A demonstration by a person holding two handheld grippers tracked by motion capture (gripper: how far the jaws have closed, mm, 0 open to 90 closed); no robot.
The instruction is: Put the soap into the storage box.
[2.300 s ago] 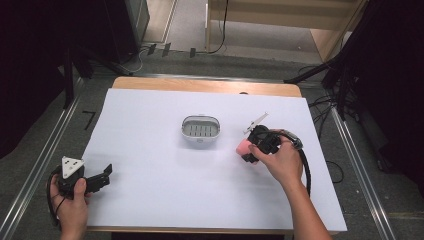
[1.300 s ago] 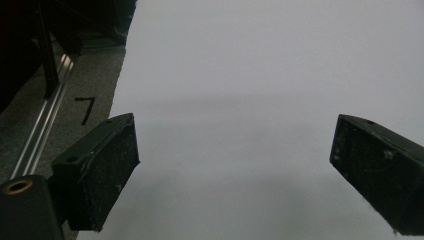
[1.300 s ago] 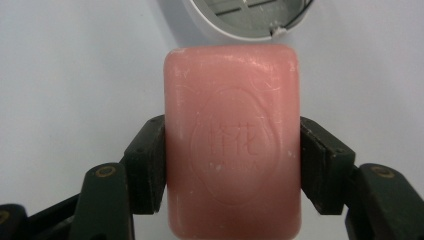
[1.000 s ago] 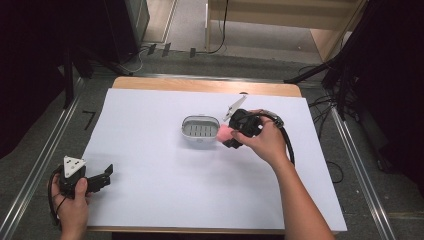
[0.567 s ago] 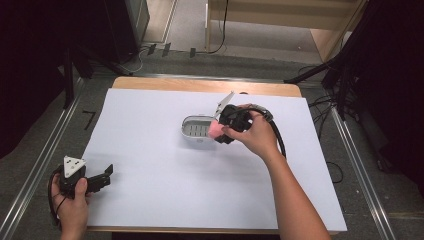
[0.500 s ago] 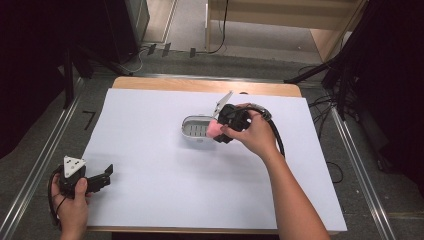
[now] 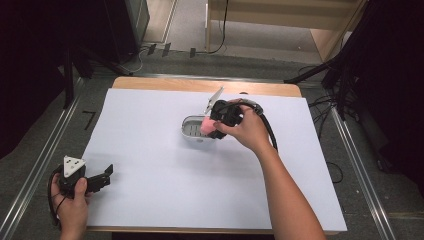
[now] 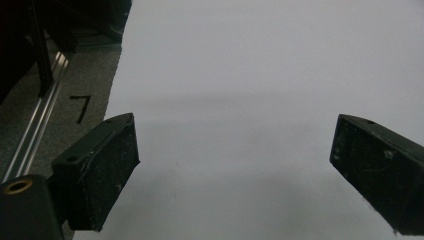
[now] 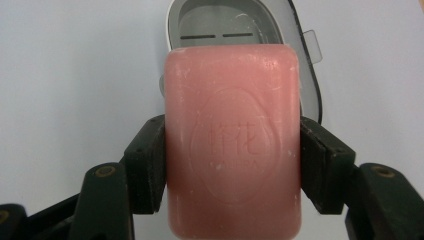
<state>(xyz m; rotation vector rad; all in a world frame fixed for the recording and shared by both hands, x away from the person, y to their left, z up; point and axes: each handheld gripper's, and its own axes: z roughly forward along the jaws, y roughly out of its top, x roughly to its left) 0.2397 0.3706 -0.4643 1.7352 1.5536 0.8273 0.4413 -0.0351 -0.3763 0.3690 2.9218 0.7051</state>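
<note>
2 grippers: right gripper [image 9: 232, 150] was clamped on the pink soap bar [image 9: 233, 135]; left gripper [image 8: 235, 165], jaws apart, held nothing.
Soap position: above the grey soap dish [image 9: 200, 15], mid-table.
Risk: the slick bar could slip out or catch the dish rim.
Clearance: white table [image 7: 150, 190] open on all sides, edges well apart.

In the right gripper view the near part of the grey soap dish [image 9: 310, 75] is covered by the pink soap bar [image 9: 233, 135] — the bar's bottom end is cut off by the lower edge. The stamped characters on it cannot be read with certainty. In the high view the bar's [image 7: 206, 125] far side is hidden behind the right gripper [image 7: 216, 124], and whether bar and dish touch cannot be told.
</note>
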